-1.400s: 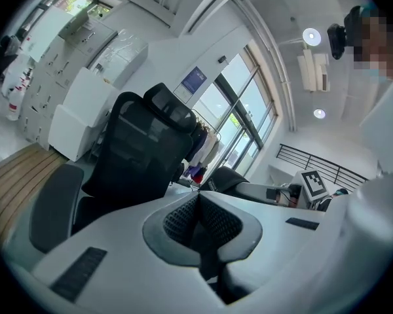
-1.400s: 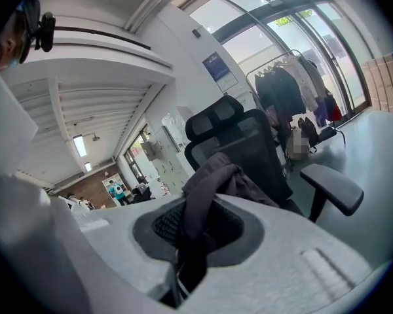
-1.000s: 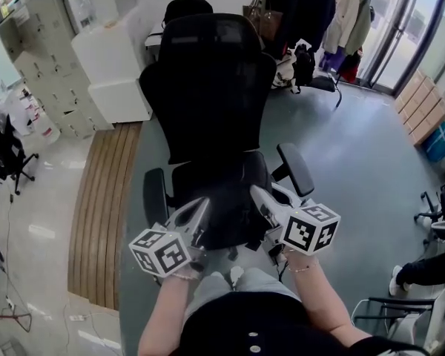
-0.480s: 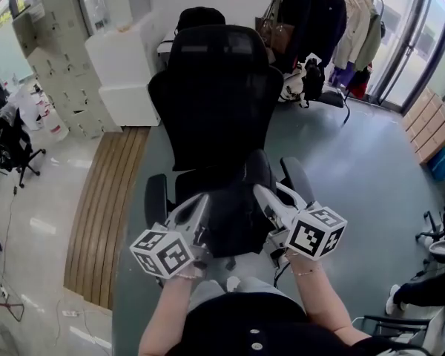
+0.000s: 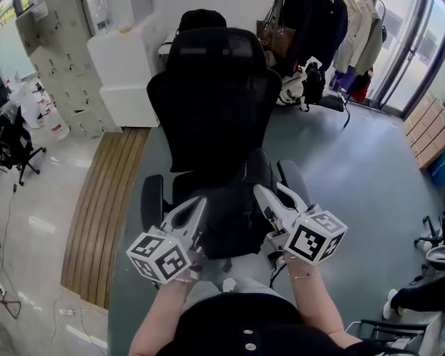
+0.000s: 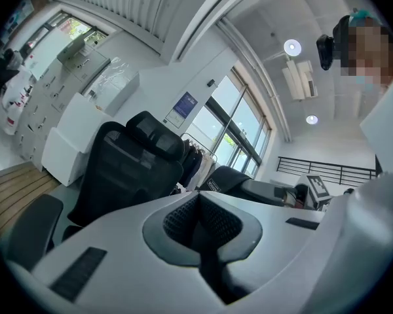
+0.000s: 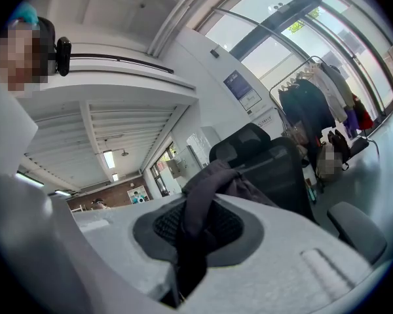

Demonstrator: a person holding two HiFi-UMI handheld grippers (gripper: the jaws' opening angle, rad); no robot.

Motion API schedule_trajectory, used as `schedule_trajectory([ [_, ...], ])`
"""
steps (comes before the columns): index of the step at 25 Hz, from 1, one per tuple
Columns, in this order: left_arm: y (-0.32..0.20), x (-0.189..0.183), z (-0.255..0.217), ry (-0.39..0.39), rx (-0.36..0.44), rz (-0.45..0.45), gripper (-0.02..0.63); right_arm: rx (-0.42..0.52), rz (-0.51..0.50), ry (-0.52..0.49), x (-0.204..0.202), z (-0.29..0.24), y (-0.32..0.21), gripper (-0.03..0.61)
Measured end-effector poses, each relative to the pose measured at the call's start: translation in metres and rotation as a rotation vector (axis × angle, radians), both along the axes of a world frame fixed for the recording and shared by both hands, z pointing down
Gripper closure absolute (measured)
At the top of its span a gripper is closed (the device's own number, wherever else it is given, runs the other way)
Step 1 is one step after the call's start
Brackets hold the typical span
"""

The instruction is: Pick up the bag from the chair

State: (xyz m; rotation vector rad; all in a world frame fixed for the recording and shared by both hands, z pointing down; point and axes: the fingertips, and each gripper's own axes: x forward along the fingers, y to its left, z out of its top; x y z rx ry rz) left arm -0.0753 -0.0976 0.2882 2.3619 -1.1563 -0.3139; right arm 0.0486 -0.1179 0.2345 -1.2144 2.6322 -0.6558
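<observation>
The right gripper (image 7: 196, 226) has its jaws clamped on a dark fold of the black bag (image 7: 213, 178), and the fabric rises out from between the pads. The left gripper (image 6: 200, 218) has its jaws pressed together; whether a thin bit of bag is nipped there can't be made out. From the head view, the bag lies between the two sets of jaws, over the seat of a black office chair (image 5: 211, 102), whose backrest stands just beyond them.
</observation>
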Motion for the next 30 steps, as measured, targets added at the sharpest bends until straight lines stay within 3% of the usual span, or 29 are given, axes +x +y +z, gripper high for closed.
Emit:
schedule_trajectory([
  [10,0.004,0.002,0.013,-0.042,-0.066,0.021,0.598,-0.035,-0.006,0.004,-0.001,0.009,0.009,0.525],
  [30,0.012,0.003,0.009,-0.056,-0.055,0.004,0.598,-0.042,-0.034,0.013,-0.005,0.01,0.02,0.526],
])
